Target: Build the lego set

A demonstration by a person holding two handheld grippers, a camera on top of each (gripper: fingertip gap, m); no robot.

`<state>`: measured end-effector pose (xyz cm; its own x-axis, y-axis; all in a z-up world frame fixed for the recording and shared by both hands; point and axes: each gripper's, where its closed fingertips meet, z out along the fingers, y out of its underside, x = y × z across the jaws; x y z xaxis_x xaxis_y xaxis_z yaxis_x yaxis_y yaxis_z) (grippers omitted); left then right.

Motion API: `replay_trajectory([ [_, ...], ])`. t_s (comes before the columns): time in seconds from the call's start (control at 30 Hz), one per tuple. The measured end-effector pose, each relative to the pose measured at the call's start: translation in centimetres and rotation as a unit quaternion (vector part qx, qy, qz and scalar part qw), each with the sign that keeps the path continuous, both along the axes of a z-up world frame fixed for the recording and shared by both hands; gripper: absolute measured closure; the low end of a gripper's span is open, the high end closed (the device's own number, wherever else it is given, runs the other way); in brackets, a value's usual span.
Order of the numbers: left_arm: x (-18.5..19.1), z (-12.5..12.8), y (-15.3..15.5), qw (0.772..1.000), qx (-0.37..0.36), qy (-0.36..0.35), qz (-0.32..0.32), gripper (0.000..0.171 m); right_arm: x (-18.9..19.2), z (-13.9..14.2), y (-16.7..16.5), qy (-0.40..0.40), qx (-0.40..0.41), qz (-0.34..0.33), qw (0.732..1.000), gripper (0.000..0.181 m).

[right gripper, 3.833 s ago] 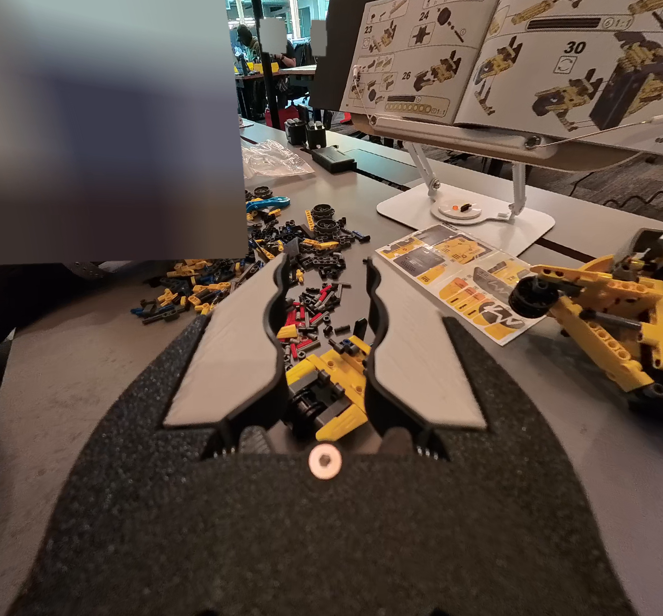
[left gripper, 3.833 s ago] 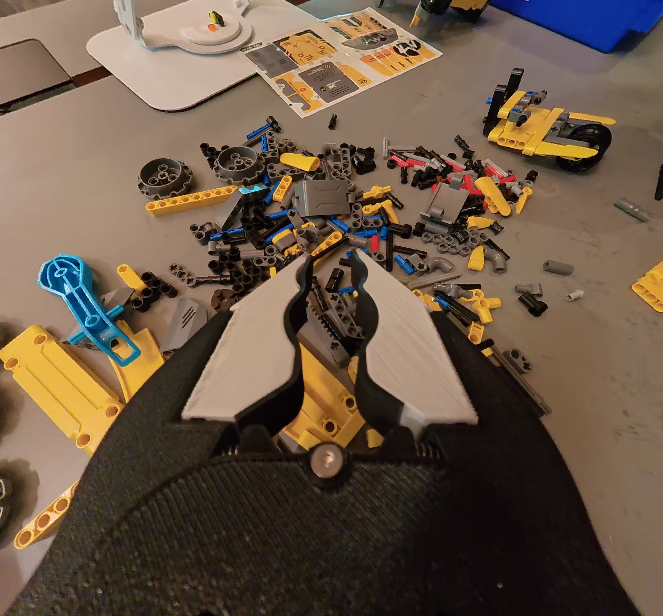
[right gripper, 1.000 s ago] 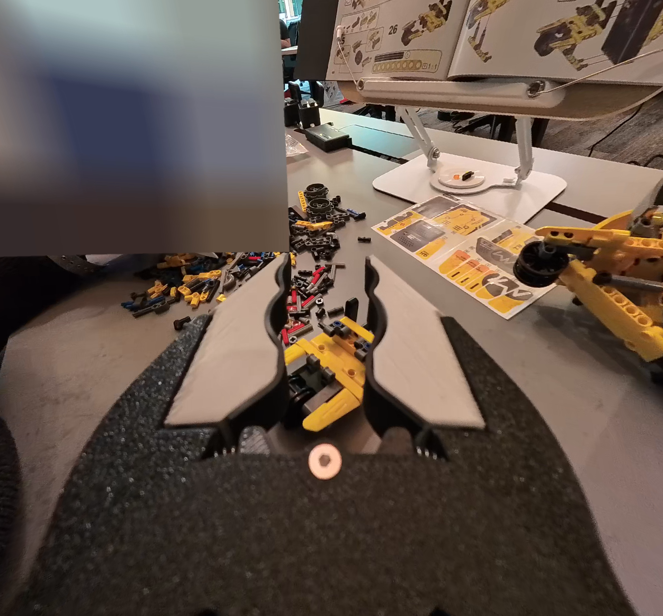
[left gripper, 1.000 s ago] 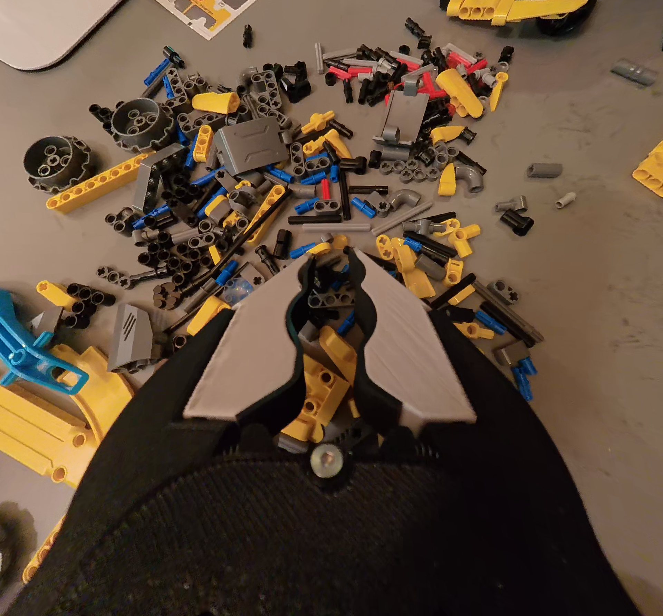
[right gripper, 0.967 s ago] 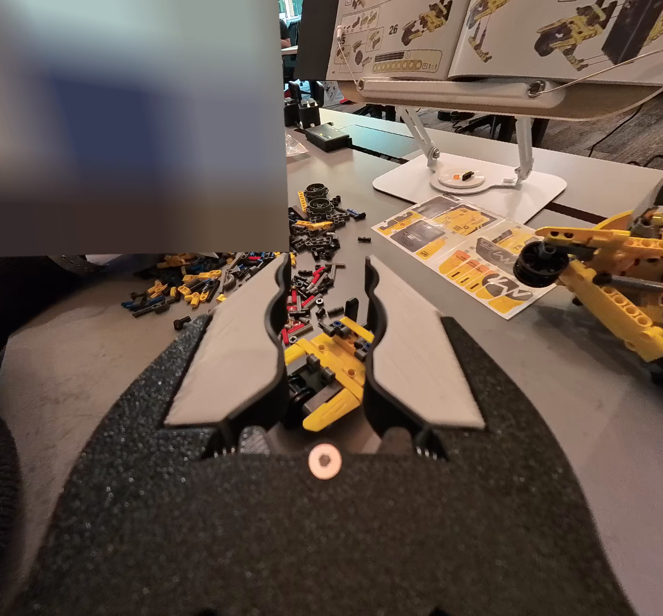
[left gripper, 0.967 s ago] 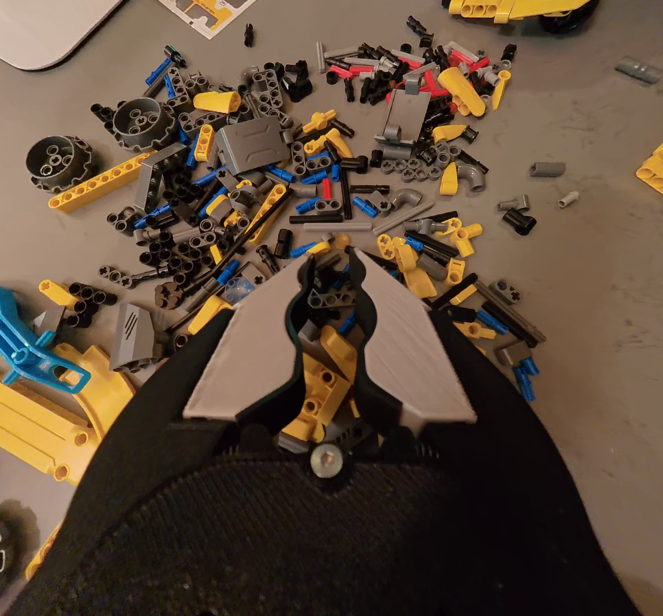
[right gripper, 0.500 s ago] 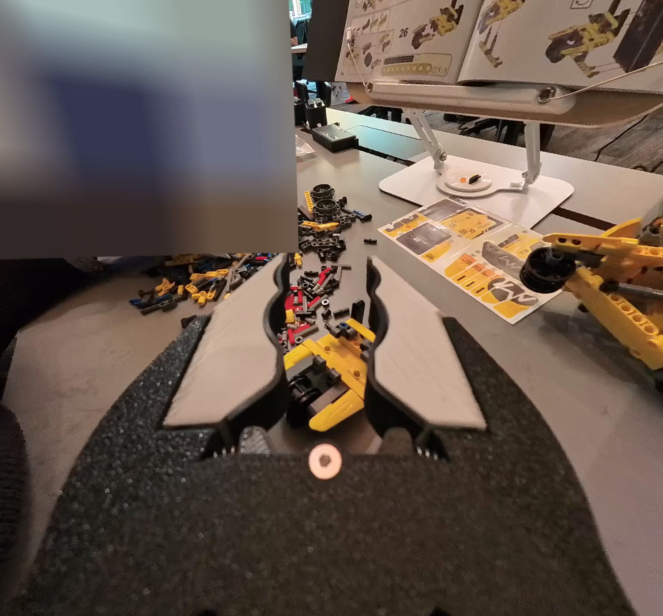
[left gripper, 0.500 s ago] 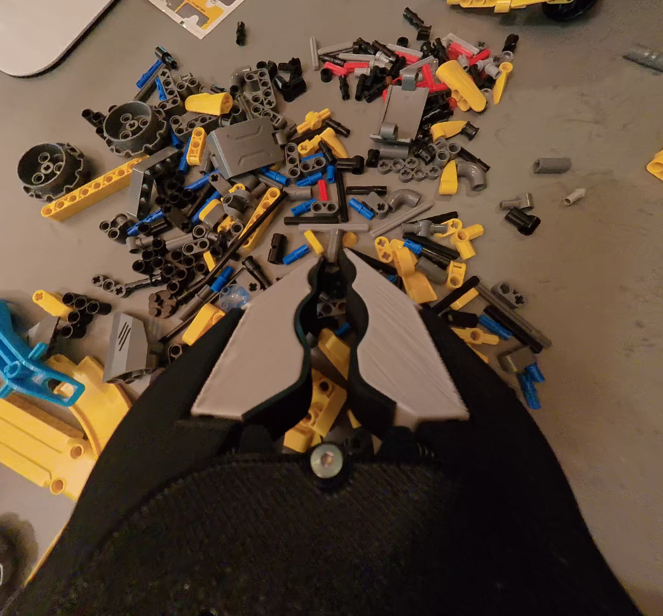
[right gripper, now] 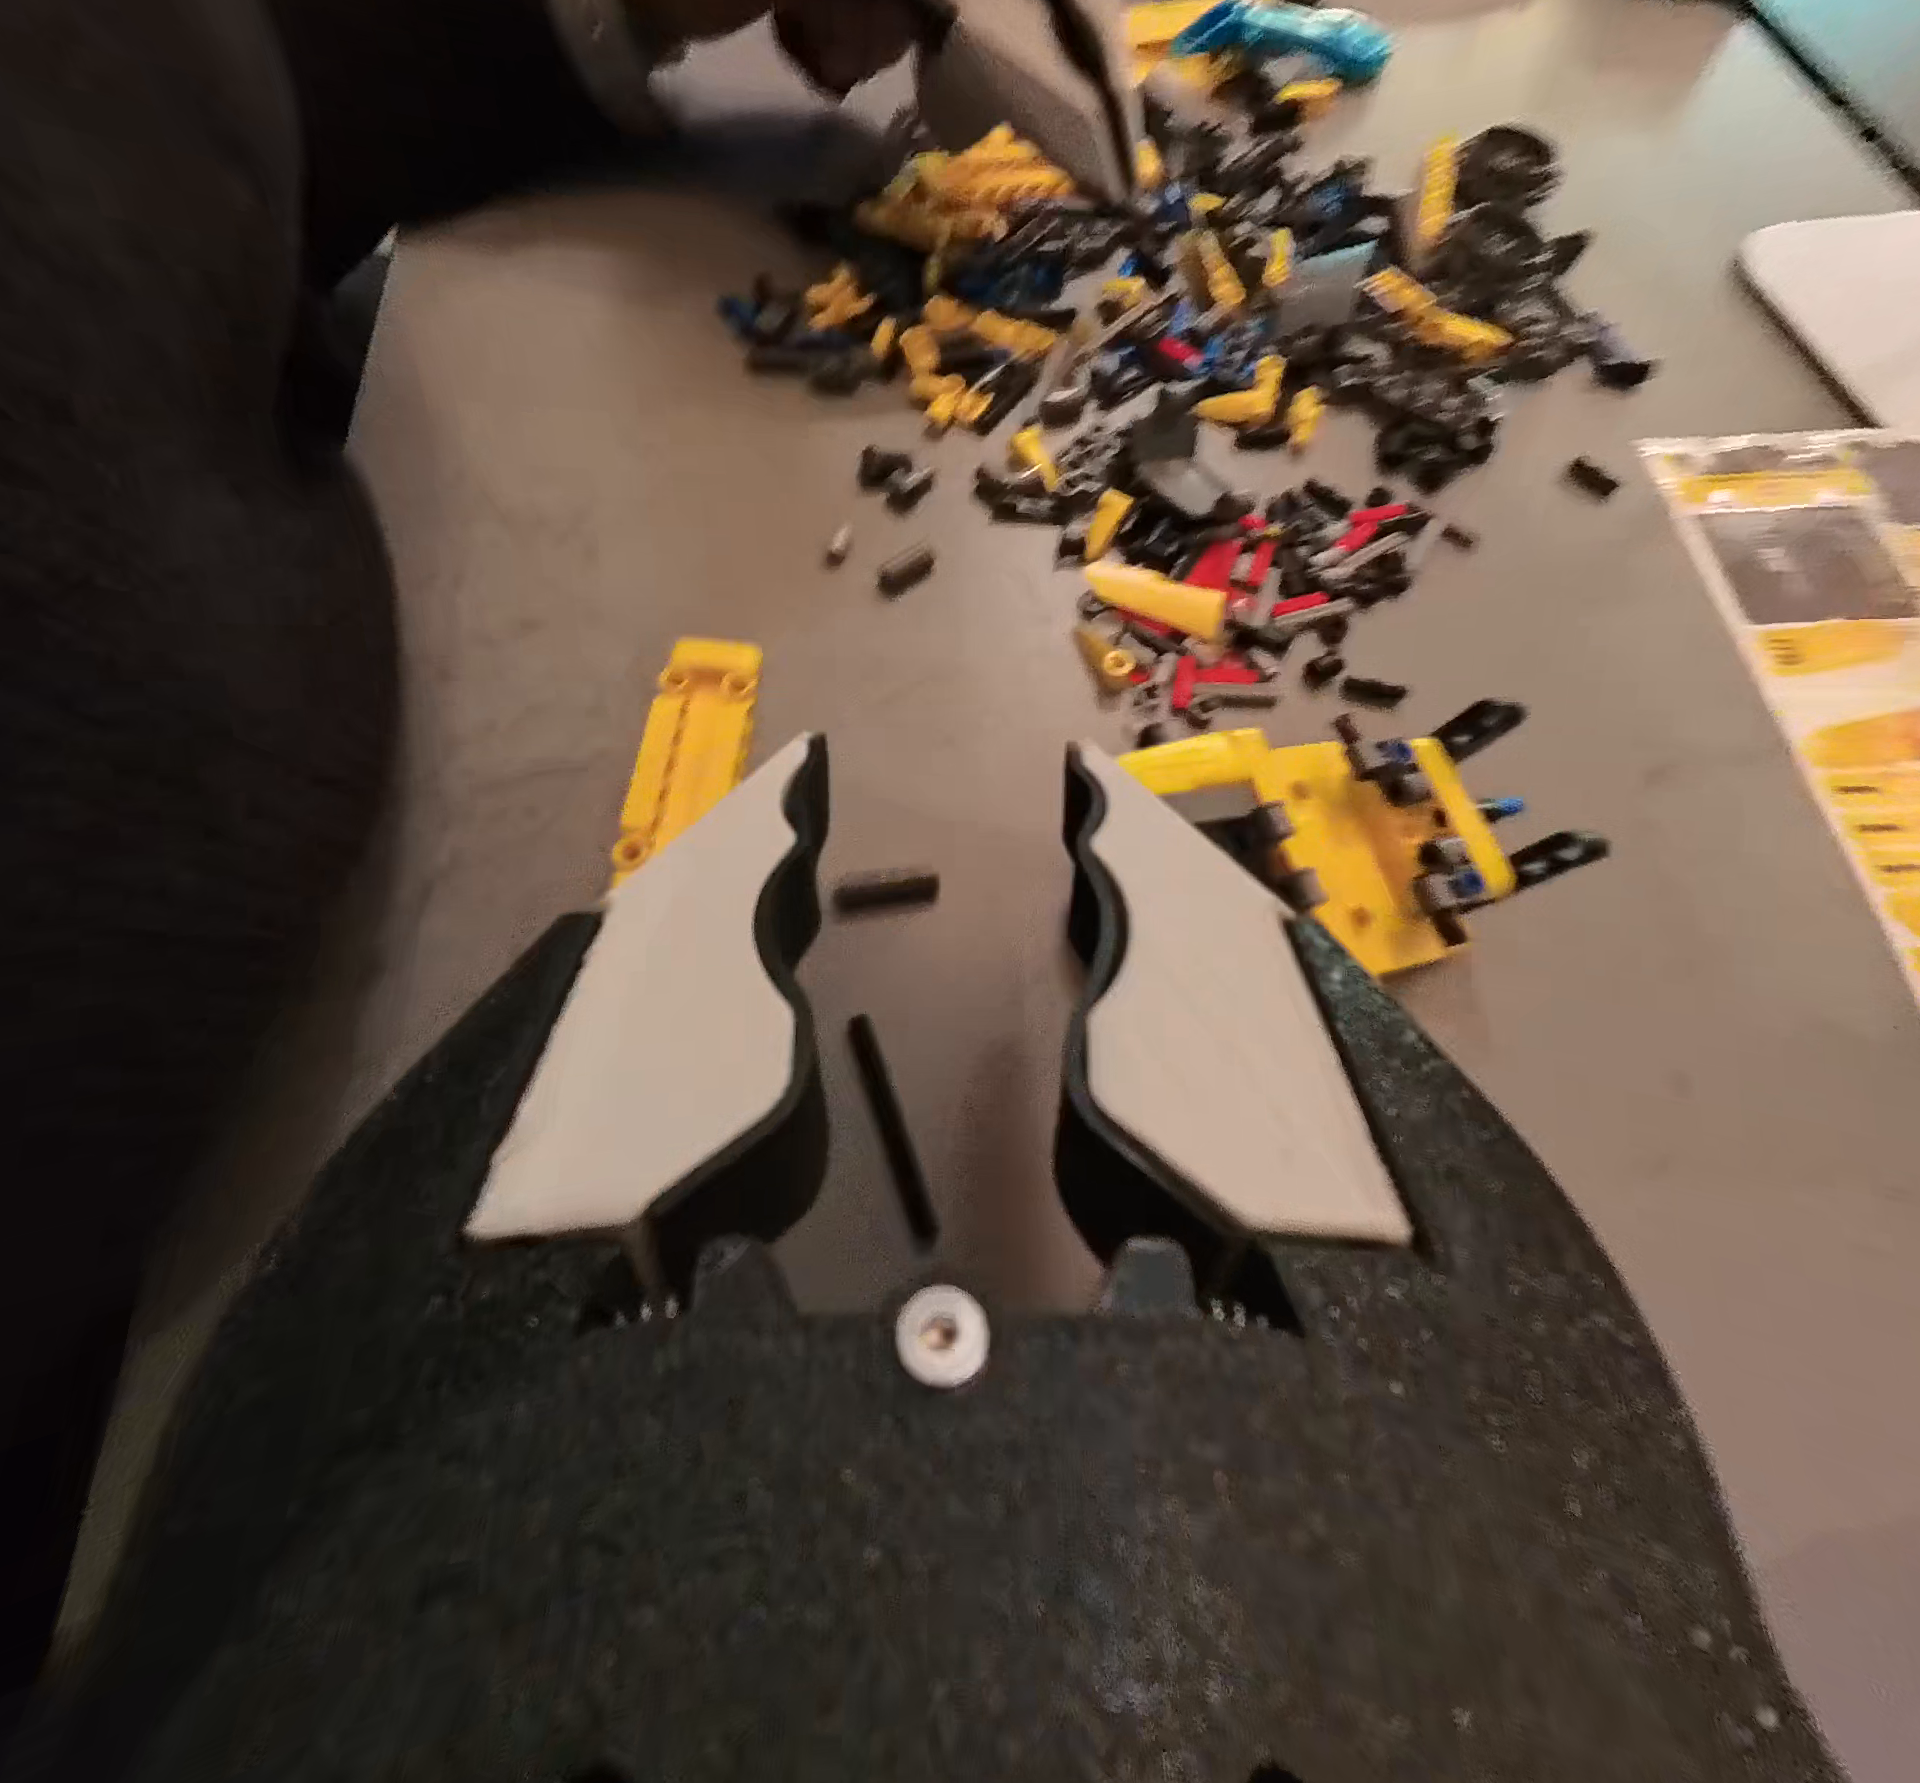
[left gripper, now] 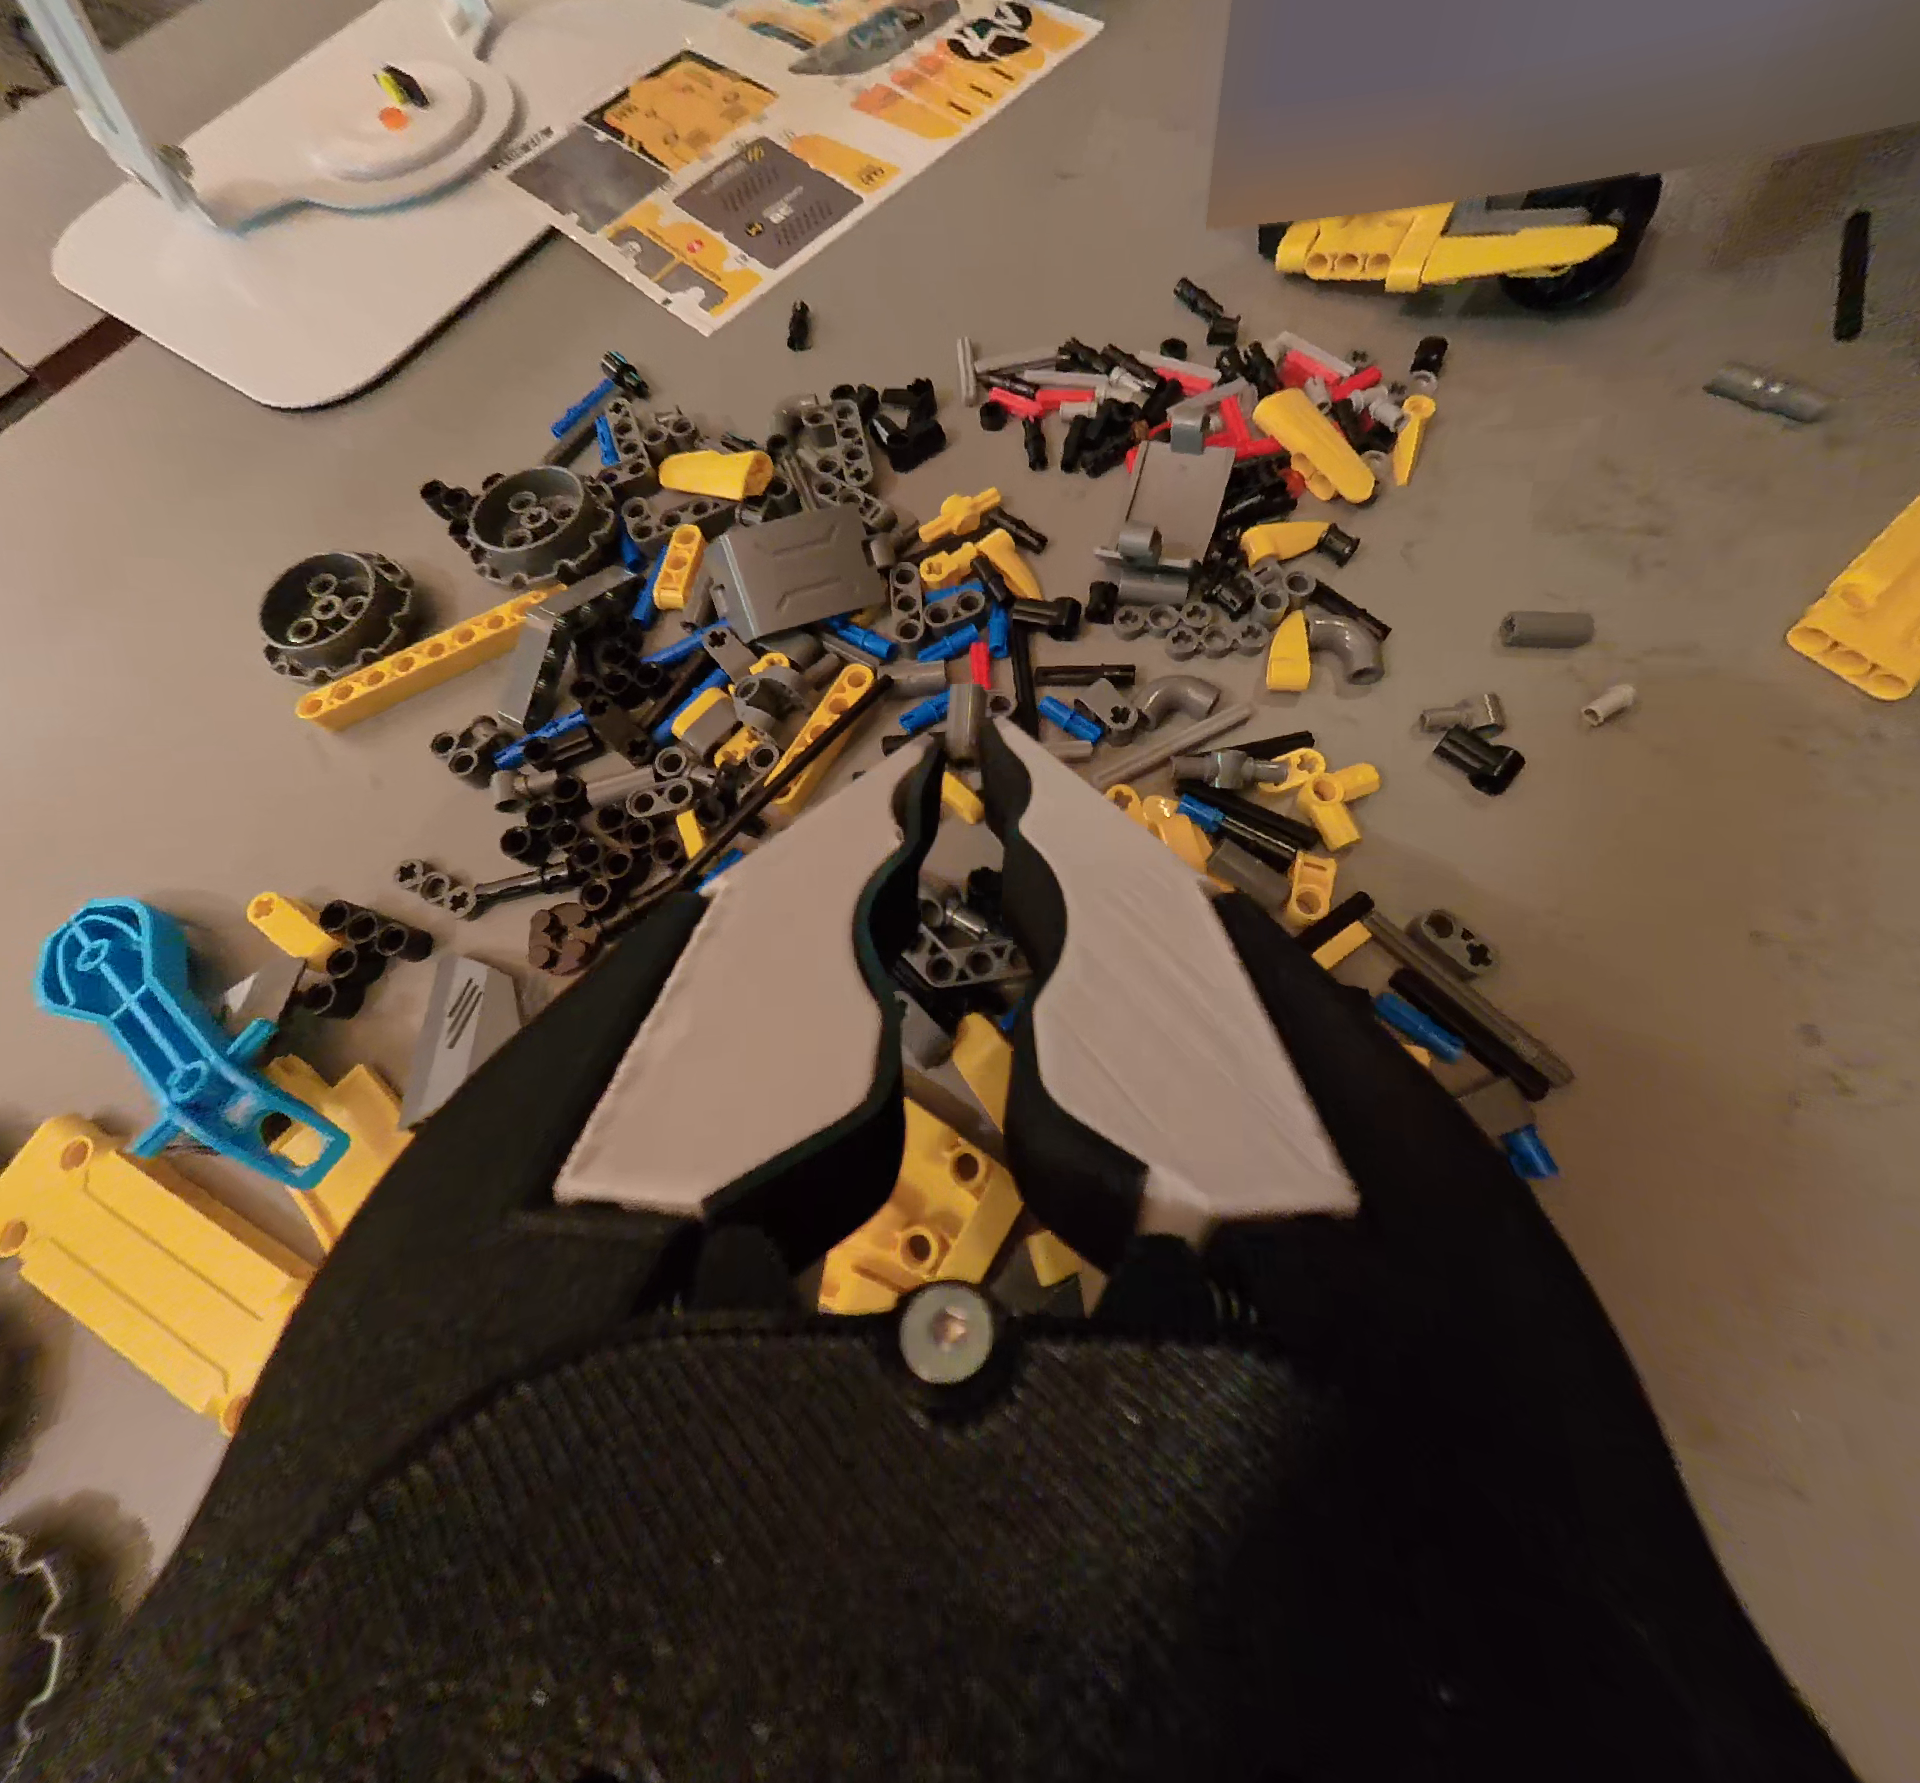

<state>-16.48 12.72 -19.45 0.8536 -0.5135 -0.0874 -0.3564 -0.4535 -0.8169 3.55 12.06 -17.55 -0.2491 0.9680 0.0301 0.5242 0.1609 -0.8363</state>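
My left gripper (left gripper: 961,759) is shut on a short grey piece (left gripper: 961,710) that sticks out past its tips. It hangs just above a pile of small black, yellow, blue, red and grey building parts (left gripper: 790,580). It also shows, blurred, at the top of the right wrist view (right gripper: 1117,170), held by a hand over the pile (right gripper: 1195,351). My right gripper (right gripper: 945,767) is open and empty, low over the grey table. A small black pin (right gripper: 883,890) and a thin black axle (right gripper: 894,1125) lie between its fingers. A yellow sub-assembly (right gripper: 1351,850) lies just right of it, and a yellow panel (right gripper: 691,746) just left.
A white stand base (left gripper: 301,206) and a sticker sheet (left gripper: 790,112) lie behind the pile. Two grey wheel hubs (left gripper: 332,611), a blue part (left gripper: 156,1037) and big yellow panels (left gripper: 135,1245) lie on the left. A dark sleeve (right gripper: 208,383) fills the left of the right wrist view. Across from one pair of fingers to the other is roughly 20 cm. The white stand base (left gripper: 301,206) is closer to my left gripper, around 30 cm from its tips; the right tips are 40 cm off.
My left gripper has shut on the grey piece and risen from the pile. The right wrist view has swung down and left, from the booklet stand to the table.
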Motion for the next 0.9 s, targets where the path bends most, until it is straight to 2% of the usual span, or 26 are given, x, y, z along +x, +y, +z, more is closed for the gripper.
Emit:
replay_trajectory([
  [0.33, -0.1, 1.1, 0.4, 0.999, 0.022, -0.034, 0.009, 0.168, 1.3, -2.6, -1.7, -0.068, -0.009, 0.042, 0.997, 0.156],
  [0.57, 0.0, 1.4, 0.3, 0.999, 0.026, -0.035, 0.007, 0.168, 1.4, -4.2, -1.3, -0.105, 0.006, 0.033, 0.994, 0.151],
  [0.67, 0.2, 1.6, 0.3, 0.999, 0.032, -0.036, 0.006, 0.168, 1.4, -4.7, -1.2, -0.117, 0.013, 0.031, 0.993, 0.157],
  [0.8, 0.4, 2.0, 0.2, 0.999, 0.040, -0.035, 0.001, 0.168, 1.0, -4.7, -1.4, -0.115, 0.011, 0.032, 0.993, 0.157],
  [0.9, 0.9, 2.4, 0.0, 0.998, 0.047, -0.035, -0.005, 0.168, -0.1, -3.6, -1.7, -0.078, -0.002, 0.036, 0.996, 0.157],
])
